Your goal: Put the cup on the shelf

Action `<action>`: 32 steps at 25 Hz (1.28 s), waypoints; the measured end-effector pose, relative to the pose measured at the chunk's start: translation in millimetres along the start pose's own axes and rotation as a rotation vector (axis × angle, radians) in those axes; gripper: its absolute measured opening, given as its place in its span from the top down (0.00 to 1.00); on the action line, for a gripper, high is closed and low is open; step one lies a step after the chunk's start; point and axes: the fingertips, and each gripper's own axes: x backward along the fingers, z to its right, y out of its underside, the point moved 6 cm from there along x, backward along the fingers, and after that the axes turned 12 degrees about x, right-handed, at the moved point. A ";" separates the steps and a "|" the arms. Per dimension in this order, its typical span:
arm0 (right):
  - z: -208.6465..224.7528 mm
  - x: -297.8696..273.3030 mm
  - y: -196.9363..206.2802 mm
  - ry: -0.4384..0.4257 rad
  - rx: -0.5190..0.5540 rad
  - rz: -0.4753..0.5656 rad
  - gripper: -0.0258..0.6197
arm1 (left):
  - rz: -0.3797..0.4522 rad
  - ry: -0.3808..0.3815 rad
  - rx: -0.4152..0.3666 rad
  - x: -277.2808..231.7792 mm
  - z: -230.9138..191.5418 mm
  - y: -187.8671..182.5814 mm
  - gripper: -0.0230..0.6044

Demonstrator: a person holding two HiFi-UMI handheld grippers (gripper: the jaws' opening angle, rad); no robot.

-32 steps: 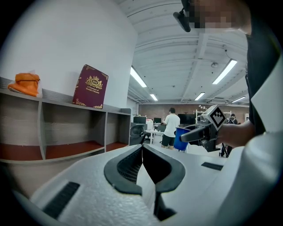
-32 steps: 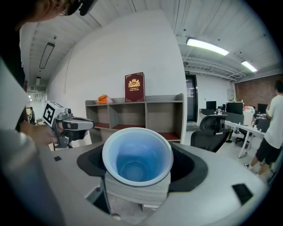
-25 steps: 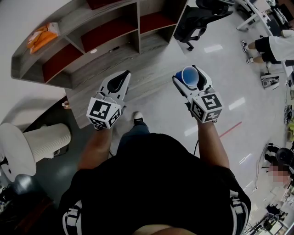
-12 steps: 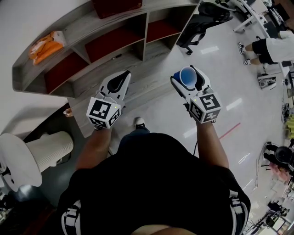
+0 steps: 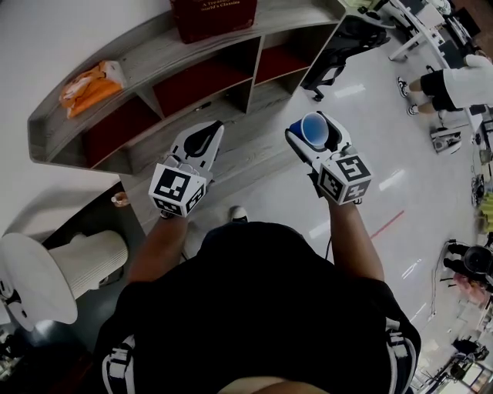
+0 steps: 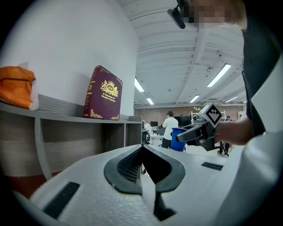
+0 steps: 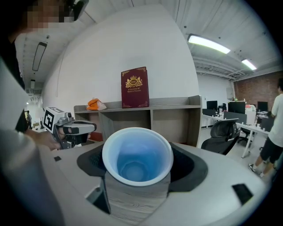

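Observation:
A blue cup (image 5: 314,130) with a pale inside sits upright between the jaws of my right gripper (image 5: 316,127), which is shut on it. From the right gripper view I look straight into the cup (image 7: 137,156). My left gripper (image 5: 209,132) is held level with it on the left, jaws closed together with nothing in them (image 6: 142,150). The curved grey wooden shelf (image 5: 154,58) stands ahead, with red-backed compartments below its top board. In the right gripper view the shelf (image 7: 168,106) stands beyond the cup, still some distance off.
On the shelf top stand a maroon book (image 5: 216,15) and an orange bag (image 5: 91,85). A black office chair (image 5: 339,42) is at the shelf's right end. A white round stool (image 5: 46,265) stands at my left. A person (image 5: 454,81) stands at far right.
The shelf has slid lower and closer in the head view, and the maroon book has come into sight. Both grippers keep their pose, the cup still held.

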 end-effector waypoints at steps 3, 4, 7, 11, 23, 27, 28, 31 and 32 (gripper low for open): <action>-0.2 -3.2 -3.1 0.002 0.004 -0.001 0.37 | 0.005 0.005 -0.004 0.6 -1.5 -4.7 0.93; -1.0 -2.9 -3.7 0.001 0.005 -0.001 0.37 | 0.008 0.006 -0.006 1.3 -0.8 -5.9 0.93; -3.5 -1.7 -5.6 0.003 0.006 0.003 0.37 | 0.014 0.008 -0.008 3.6 1.3 -8.0 0.93; -4.8 -0.4 -6.9 -0.008 -0.009 0.018 0.37 | 0.015 0.010 -0.011 5.9 5.2 -6.7 0.93; 28.8 8.0 -5.7 -0.066 -0.011 0.061 0.37 | 0.025 -0.055 -0.008 -8.7 29.9 -2.2 0.93; 50.3 7.4 -5.8 -0.091 0.003 0.066 0.37 | 0.036 -0.086 -0.008 -19.9 43.0 -6.7 0.93; 55.0 6.5 -6.9 -0.100 0.004 0.070 0.37 | 0.034 -0.095 -0.014 -22.3 45.7 -7.9 0.93; 66.8 5.8 -12.7 -0.128 0.017 0.084 0.37 | 0.038 -0.129 -0.023 -28.8 52.1 -12.7 0.93; 70.3 6.1 -14.7 -0.138 0.022 0.088 0.37 | 0.040 -0.139 -0.024 -30.9 54.4 -14.2 0.93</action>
